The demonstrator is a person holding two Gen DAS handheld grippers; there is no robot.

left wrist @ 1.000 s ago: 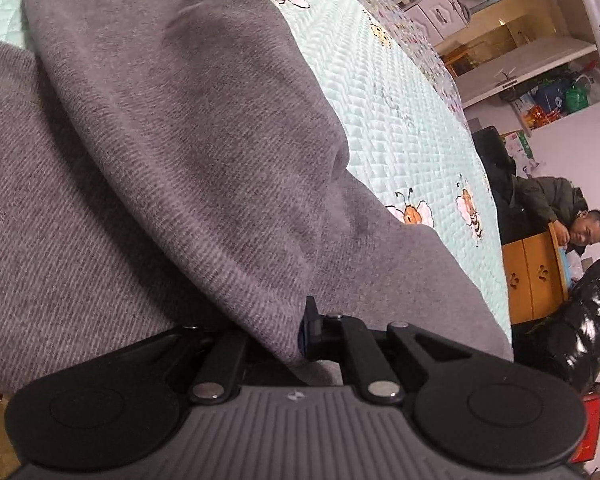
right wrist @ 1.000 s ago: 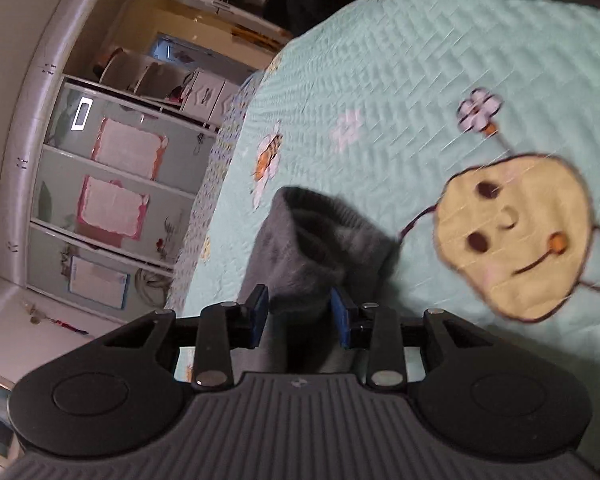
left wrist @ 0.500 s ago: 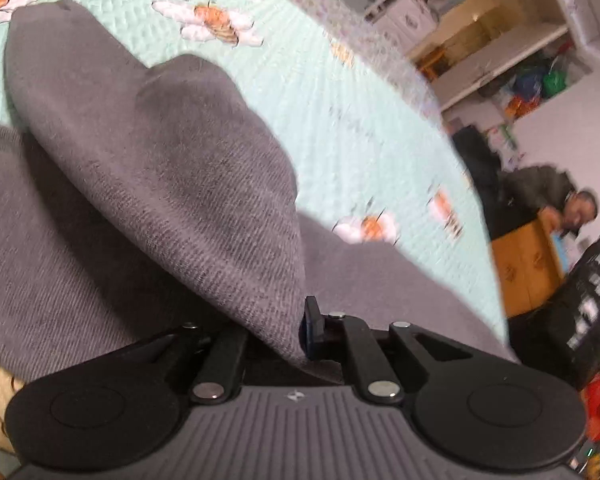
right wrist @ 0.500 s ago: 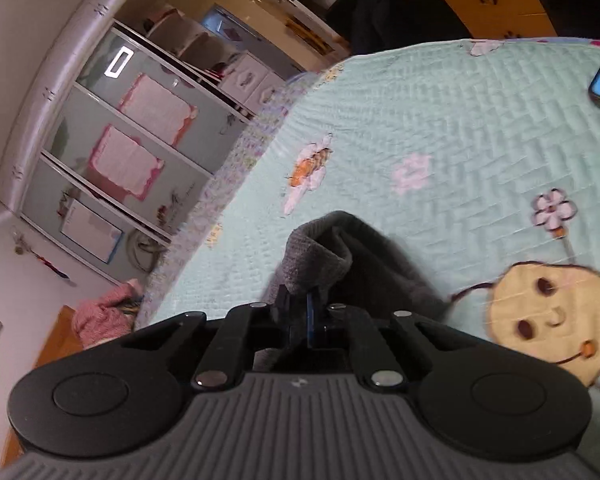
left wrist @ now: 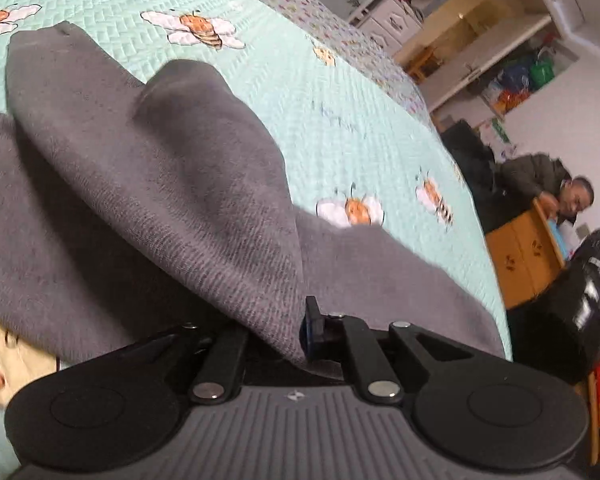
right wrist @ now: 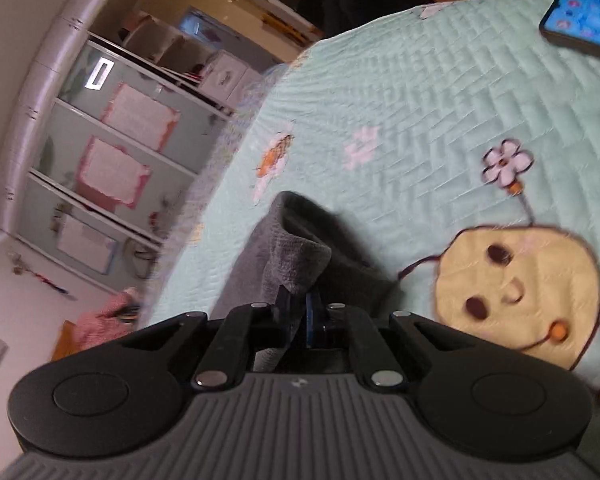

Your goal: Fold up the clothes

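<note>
Cloth (left wrist: 148, 184) sits pinched in both my grippers, left (left wrist: 276, 332) and right (right wrist: 298, 312), lifted, half-draped on the bed (left wrist: 340, 120); fold unfinished.

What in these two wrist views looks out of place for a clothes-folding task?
A phone lies screen-up on the quilt at its far edge, unrelated to folding. The grey garment itself looks ordinary, pinched by both grippers.

Phone (right wrist: 580, 16) on bee-print quilt (left wrist: 340, 128)
</note>
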